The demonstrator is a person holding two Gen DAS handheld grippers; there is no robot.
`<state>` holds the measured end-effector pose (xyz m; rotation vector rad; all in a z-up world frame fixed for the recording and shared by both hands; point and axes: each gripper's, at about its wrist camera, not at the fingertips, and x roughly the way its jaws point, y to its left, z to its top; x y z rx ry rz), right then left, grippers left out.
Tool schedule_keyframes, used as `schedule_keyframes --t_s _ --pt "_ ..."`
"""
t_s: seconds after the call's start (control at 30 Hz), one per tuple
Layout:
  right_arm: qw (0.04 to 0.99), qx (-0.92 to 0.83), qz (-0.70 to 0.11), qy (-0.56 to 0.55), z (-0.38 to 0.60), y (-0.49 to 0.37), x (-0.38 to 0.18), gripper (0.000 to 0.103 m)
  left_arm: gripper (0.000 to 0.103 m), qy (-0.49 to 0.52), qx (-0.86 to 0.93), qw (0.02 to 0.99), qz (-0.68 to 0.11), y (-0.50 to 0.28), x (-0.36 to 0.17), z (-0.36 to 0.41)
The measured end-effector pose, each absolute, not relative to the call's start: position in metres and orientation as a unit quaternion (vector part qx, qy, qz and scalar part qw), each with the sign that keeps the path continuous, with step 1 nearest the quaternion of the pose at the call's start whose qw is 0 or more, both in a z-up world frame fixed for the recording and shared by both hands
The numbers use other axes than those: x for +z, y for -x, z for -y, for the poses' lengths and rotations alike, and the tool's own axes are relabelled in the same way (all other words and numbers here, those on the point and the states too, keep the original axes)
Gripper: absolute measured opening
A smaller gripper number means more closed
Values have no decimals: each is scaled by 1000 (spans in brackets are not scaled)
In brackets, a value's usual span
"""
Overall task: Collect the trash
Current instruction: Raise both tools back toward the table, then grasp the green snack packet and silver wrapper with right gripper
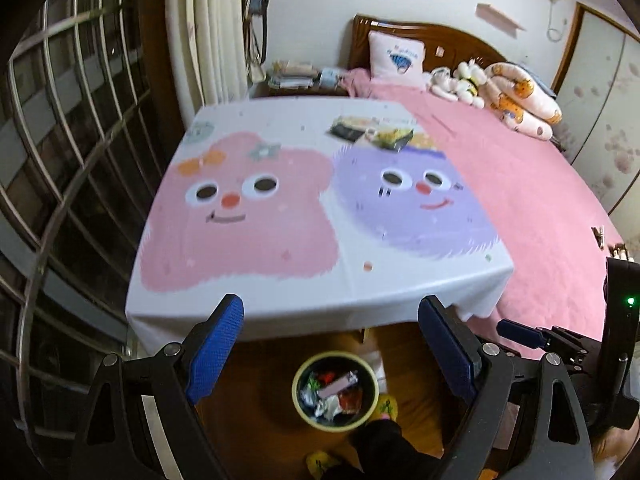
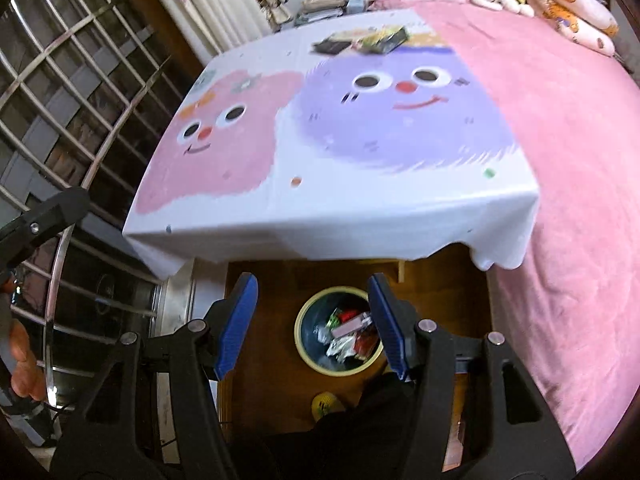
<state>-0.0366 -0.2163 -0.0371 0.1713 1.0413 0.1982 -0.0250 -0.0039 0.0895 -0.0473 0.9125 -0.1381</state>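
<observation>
A round bin [image 1: 335, 390] with a pale rim stands on the wooden floor in front of the table and holds several crumpled wrappers; it also shows in the right wrist view [image 2: 340, 330]. Snack wrappers [image 1: 374, 130] lie at the far side of the table on its cartoon cloth [image 1: 256, 216], also seen from the right wrist [image 2: 362, 42]. My left gripper [image 1: 332, 344] is open and empty above the bin. My right gripper [image 2: 314, 320] is open and empty above the bin too.
A bed with a pink cover [image 1: 540, 200] runs along the table's right side, with pillows and soft toys [image 1: 516, 96] at its head. A barred window [image 1: 60, 160] and curtains are on the left. A dark trouser leg and yellow slippers [image 1: 388, 406] are near the bin.
</observation>
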Motion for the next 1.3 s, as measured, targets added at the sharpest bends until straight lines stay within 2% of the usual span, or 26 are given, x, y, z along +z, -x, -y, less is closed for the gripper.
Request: schedule_keyframes --t_s 0.33,0.6,0.83,1.03,1.13,1.3 --pt "881 70 -460 -88 243 -14 5 55 90 17 -73 912 -403 -16 140 10" --pt "885 75 -450 -96 273 -127 13 55 90 7 -49 916 -397 -110 144 33" --pt "871 80 -470 -115 316 -277 -15 56 90 31 -20 891 -452 -256 107 59" --pt "852 73 -502 -128 343 -396 -58 56 90 70 -8 859 -507 -378 46 78" --pt "838 72 -524 -133 347 -441 -87 56 90 87 -4 849 -521 -418 13 85" --pt "819 78 -547 -151 344 -481 -123 56 83 112 7 832 -543 -462 -31 93"
